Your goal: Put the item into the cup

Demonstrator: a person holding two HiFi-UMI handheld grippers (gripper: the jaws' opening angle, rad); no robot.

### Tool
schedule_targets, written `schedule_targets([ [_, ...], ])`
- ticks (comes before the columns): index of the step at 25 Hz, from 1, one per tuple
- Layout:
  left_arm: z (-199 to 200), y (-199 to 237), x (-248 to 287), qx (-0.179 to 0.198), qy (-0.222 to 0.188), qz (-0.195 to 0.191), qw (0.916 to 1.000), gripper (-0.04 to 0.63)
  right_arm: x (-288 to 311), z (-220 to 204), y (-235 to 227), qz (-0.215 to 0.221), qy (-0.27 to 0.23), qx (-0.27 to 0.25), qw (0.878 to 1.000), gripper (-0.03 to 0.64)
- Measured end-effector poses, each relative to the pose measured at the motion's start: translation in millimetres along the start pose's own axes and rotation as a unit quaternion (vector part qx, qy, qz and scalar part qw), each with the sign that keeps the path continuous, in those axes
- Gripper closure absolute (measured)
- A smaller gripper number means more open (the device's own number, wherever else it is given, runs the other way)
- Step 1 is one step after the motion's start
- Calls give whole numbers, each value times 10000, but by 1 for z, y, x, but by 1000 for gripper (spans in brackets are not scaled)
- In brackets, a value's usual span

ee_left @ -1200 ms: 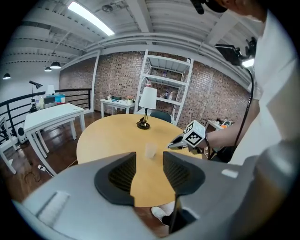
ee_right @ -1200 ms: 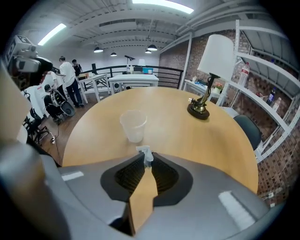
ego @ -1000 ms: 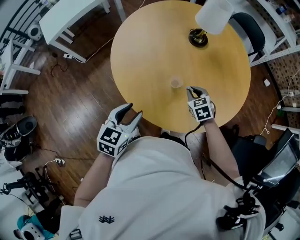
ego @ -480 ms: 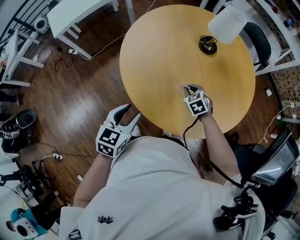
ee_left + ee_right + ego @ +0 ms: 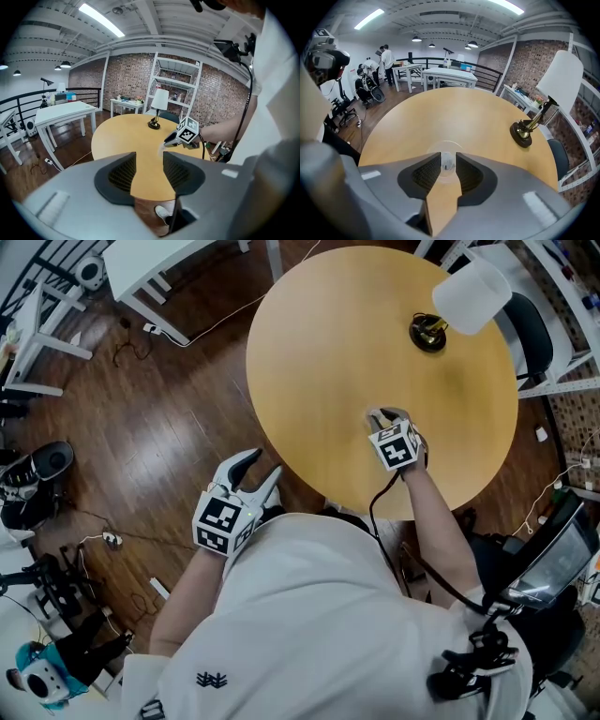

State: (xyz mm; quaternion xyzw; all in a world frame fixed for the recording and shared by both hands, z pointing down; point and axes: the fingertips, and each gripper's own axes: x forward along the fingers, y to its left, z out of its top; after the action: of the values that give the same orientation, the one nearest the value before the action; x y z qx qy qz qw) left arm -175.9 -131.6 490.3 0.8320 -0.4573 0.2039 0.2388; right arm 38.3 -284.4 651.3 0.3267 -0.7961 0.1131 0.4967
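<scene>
Right gripper [image 5: 380, 414] over table [image 5: 319, 352], near edge closest to person. Jaws drawn close, pinching small pale item [image 5: 447, 163], hard to make out. Item sits right above mouth of clear cup [image 5: 443, 146]; cup stands on table under jaw tips. Lamp [image 5: 469, 296] at far side of table, well apart from cup. Left gripper [image 5: 267, 463] off table, over wood floor [image 5: 159, 437], beside person's torso; jaws apart, nothing between. White desk [image 5: 159, 268] and cables beyond; chair [image 5: 532, 329] behind lamp.
</scene>
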Motion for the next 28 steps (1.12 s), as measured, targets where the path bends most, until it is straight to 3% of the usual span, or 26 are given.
schedule_targets([
  [7, -2, 9, 1, 29, 6, -109, 9999, 433, -6, 9, 9, -65, -87, 133, 9999, 506],
  [15, 11, 5, 12, 310, -20, -577, 9978, 433, -64, 26, 25, -266, -667, 713, 9949, 506],
  [28, 30, -30, 33, 925, -42, -1360, 9864, 433, -197, -9, 46, -1027, -1531, 1831, 9656, 506],
])
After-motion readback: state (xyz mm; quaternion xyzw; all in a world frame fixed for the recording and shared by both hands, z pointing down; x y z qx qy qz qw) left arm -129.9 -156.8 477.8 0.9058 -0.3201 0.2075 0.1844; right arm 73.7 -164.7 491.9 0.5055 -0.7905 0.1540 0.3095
